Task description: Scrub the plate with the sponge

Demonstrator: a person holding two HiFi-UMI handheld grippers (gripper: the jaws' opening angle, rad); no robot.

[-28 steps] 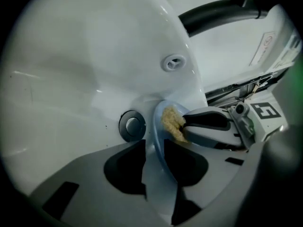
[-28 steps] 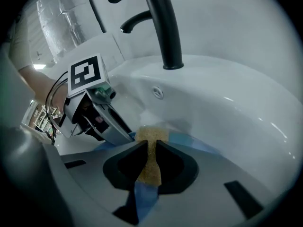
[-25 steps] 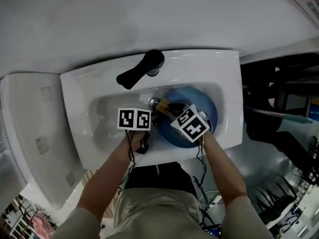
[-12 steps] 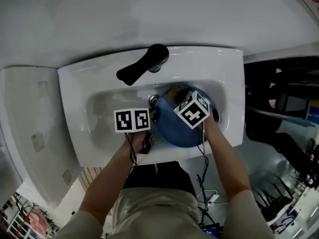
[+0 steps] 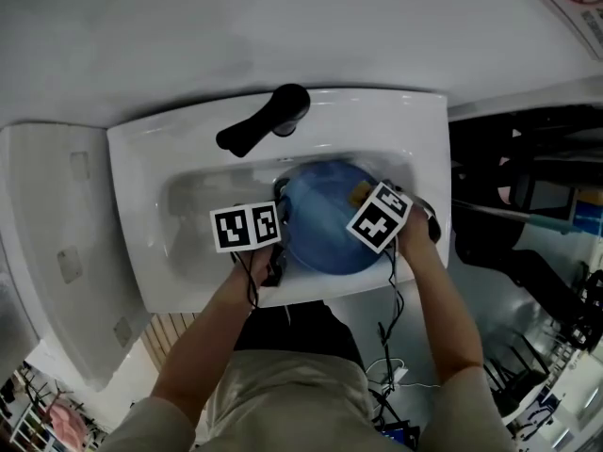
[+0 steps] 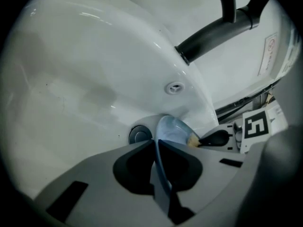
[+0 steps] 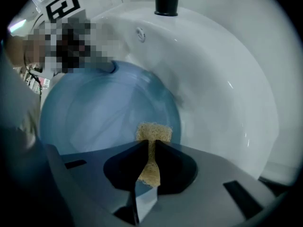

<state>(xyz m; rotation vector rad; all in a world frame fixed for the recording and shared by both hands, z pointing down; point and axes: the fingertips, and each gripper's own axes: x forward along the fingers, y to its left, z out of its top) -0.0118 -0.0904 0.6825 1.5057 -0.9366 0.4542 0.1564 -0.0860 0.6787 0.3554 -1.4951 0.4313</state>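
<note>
1. White ceramic makes up the sink [image 5: 132, 205], which fills the middle of the head view. Its bare rim reaches the left-centre of the frame.
2. Black and glossy, the faucet [image 5: 264, 121] stands on the sink's back ledge at upper centre, with its lever angled toward the lower left.
3. Just left of centre, the person's left hand [image 5: 247, 269] holds the left gripper [image 5: 280, 213]. Its jaws are clamped tight on the left rim of the blue plate [image 5: 325, 219]. In the left gripper view, the thin blue edge runs straight up between the two pads.
4. In that same view, the round metal drain [image 6: 139, 135] shows just left of the plate's edge, low in the basin. A small overflow hole [image 6: 174, 87] sits above it on the basin wall.
5. The plate itself lies inside the basin at the centre of the head view, held by its rim with its inner face turned toward the right-hand tool.
6. Right of centre, the yellowish sponge [image 5: 360, 194] is pinched flat between the jaws of the right gripper [image 5: 367, 203]. Its free end rests against the plate's inner face near the right rim.
7. The person's right hand [image 5: 415, 243] grips that tool at the basin's right edge.
</note>
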